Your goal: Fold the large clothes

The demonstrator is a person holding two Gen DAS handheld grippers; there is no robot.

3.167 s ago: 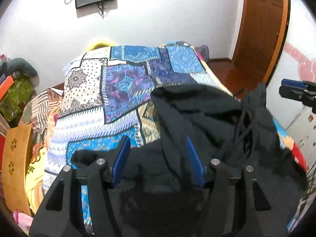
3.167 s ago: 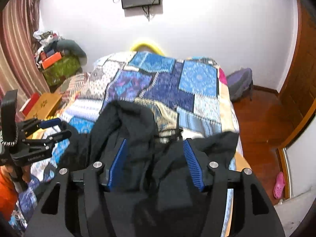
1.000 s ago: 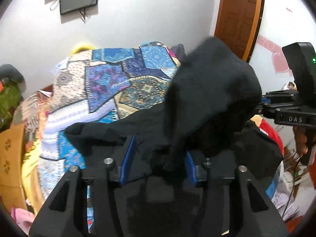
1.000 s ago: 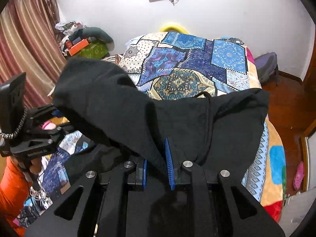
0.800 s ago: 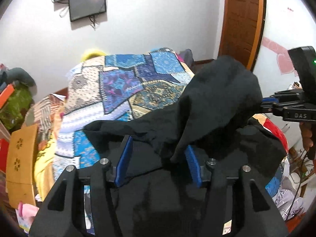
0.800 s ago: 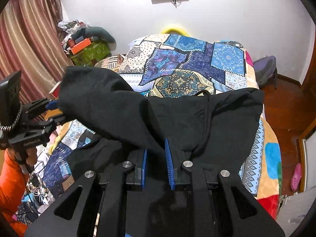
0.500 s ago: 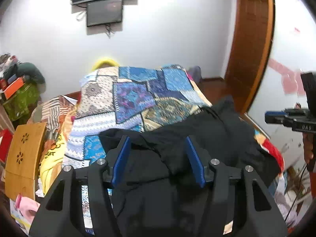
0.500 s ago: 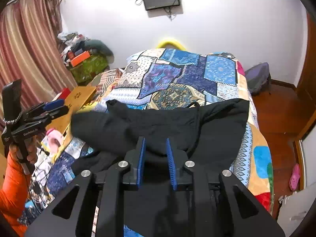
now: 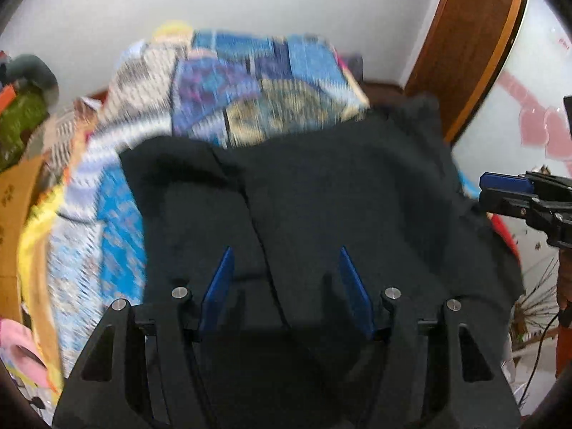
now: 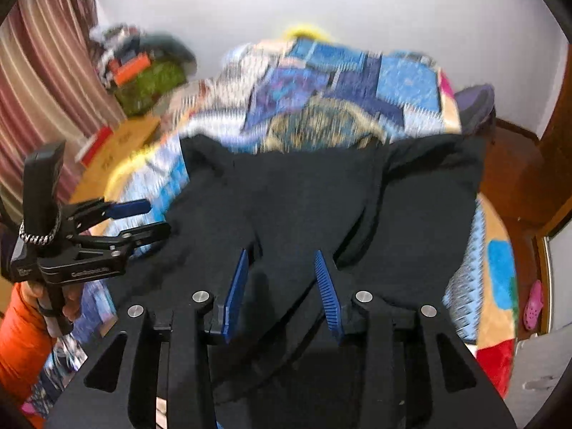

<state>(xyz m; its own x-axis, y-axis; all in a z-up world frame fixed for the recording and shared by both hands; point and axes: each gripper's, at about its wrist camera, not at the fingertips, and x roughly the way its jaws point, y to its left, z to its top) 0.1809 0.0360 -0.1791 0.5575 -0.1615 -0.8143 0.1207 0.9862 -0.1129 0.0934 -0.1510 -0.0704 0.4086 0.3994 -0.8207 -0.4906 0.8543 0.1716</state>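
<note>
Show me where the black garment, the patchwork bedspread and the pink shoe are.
black garment (image 10: 304, 196): right wrist view, its flat middle.
patchwork bedspread (image 10: 339, 82): right wrist view, a blue patch near the top.
pink shoe (image 10: 533, 304): right wrist view, its upper.

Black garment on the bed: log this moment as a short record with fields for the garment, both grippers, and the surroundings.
garment: black garment, spread over the near end of the patchwork bedspread
left gripper: left gripper over the garment, jaws apart, pads not pressing the cloth
right gripper: right gripper over the garment, jaws opening, cloth lies between them but is not pinched
surroundings: wooden door to the right, striped curtain to the left
image quality: bedspread blurred by motion
</note>
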